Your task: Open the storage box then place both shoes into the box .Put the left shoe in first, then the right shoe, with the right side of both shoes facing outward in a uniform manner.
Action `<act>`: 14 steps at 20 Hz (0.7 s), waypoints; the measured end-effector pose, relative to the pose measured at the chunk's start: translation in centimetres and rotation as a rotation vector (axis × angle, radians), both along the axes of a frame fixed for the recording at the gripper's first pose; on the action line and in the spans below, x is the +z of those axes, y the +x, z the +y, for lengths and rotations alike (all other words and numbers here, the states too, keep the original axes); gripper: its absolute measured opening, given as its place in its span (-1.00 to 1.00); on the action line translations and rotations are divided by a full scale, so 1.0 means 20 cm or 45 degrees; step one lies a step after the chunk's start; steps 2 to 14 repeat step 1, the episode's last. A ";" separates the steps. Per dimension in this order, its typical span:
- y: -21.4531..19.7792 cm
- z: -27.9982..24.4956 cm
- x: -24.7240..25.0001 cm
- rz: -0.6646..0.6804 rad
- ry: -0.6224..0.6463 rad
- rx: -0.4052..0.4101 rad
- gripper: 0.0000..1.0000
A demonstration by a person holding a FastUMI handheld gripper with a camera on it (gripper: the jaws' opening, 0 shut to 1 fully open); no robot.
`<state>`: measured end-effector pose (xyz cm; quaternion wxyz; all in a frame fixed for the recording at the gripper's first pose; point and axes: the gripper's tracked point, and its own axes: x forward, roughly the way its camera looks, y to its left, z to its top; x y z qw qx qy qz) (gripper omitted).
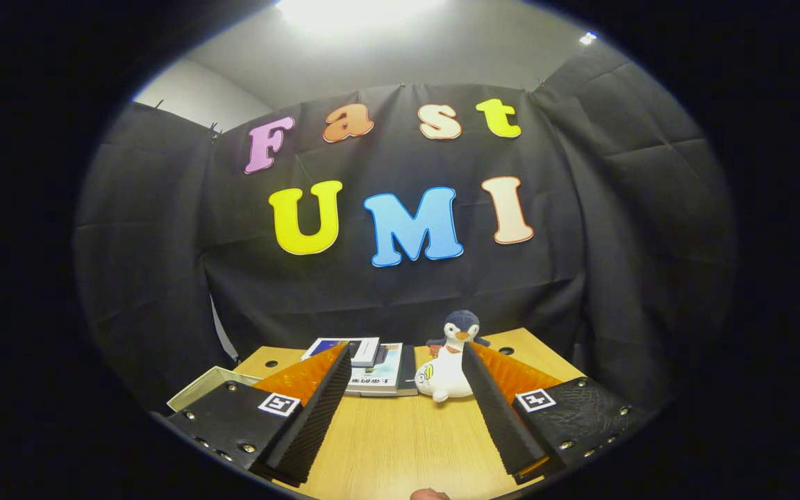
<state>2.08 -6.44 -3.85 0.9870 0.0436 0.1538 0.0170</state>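
At the far left, a pale shallow box or tray is lying half hidden behind the left finger; whether it is the storage box I cannot tell. The hand-held gripper is hovering released over the wooden table, fingers spread wide with nothing between them, seemingly raised to look ahead. Beyond them, books are lying flat, and a plush penguin is sitting upright to their right.

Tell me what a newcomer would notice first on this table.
The plush penguin stands out, upright on the wooden table just beyond the open gripper, close to one fingertip. Beside it lies a stack of books at the table's far edge, and a pale shallow box sits behind the other finger.
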 end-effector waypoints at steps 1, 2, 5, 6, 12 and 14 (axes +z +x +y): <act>0.00 0.00 0.00 -0.010 -0.005 -0.001 0.95; 0.00 0.00 0.00 -0.010 -0.005 -0.001 0.95; 0.00 0.00 0.00 -0.010 -0.005 -0.001 0.95; 0.00 0.00 0.00 -0.010 -0.005 -0.001 0.95; 0.00 0.00 0.00 -0.010 -0.005 -0.001 0.95; 0.00 0.00 0.00 -0.010 -0.005 -0.001 0.95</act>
